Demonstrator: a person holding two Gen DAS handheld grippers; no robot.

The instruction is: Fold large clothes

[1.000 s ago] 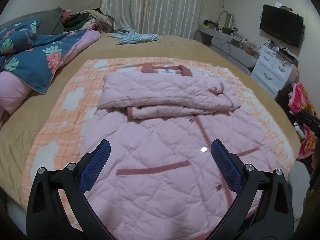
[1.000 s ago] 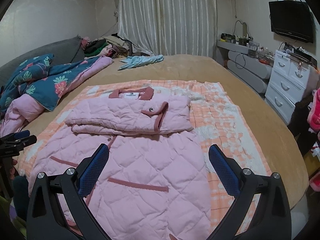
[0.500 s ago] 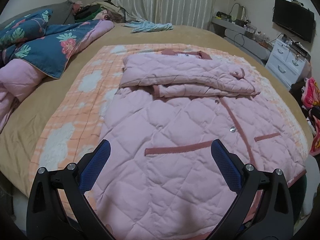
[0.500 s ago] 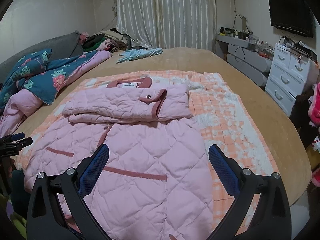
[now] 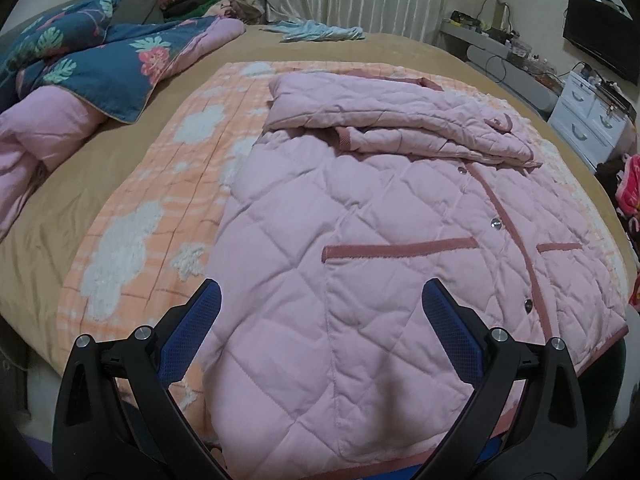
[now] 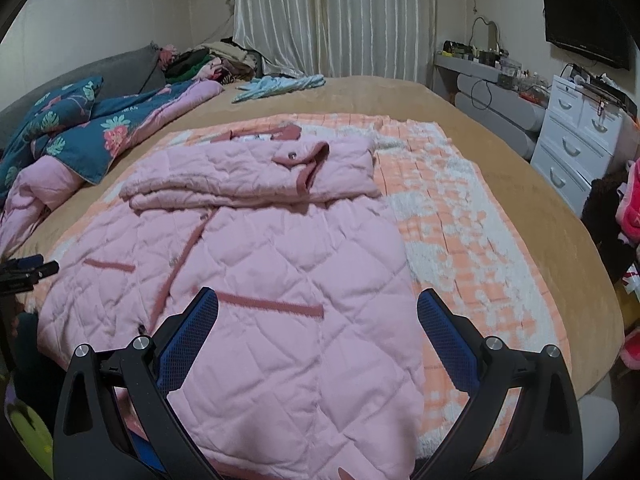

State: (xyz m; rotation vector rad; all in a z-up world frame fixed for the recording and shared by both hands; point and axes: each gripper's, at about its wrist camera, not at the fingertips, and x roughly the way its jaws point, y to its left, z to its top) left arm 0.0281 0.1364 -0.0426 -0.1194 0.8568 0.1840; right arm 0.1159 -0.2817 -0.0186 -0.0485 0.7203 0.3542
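A pink quilted coat [image 5: 360,240] lies face up on an orange-and-white checked blanket [image 5: 160,208] spread over the tan bed [image 5: 48,224]. Its sleeves [image 5: 392,116] are folded across the chest at the far end, stacked one on the other, with a dark-pink cuff showing on top. The hem reaches the near edge of the bed, and dark-pink trim marks the two pocket openings and the snap-button front.

The left gripper [image 5: 320,320] hovers over the near left part of the coat — its blue-padded fingers [image 5: 192,332] are spread wide with nothing between them, the left finger over the blanket just beside the coat's edge, the right one over the quilted body below the pocket trim. The right gripper [image 6: 318,320] is likewise released and empty, its fingers [image 6: 448,340] straddling the coat's near right portion: one over the pocket trim, the other over the blanket just beyond the coat's right edge. In the right wrist view the tips of the left gripper [image 6: 28,270] show at the far left edge of the frame.

On the left of the bed sits a bunched floral blue-and-pink duvet [image 6: 80,128]. A light-blue garment [image 6: 280,84] lies at the far end near the white curtains [image 6: 332,16]. To the right stand a white drawer unit [image 6: 576,148] and — higher on the wall — a dark television [image 6: 584,24].
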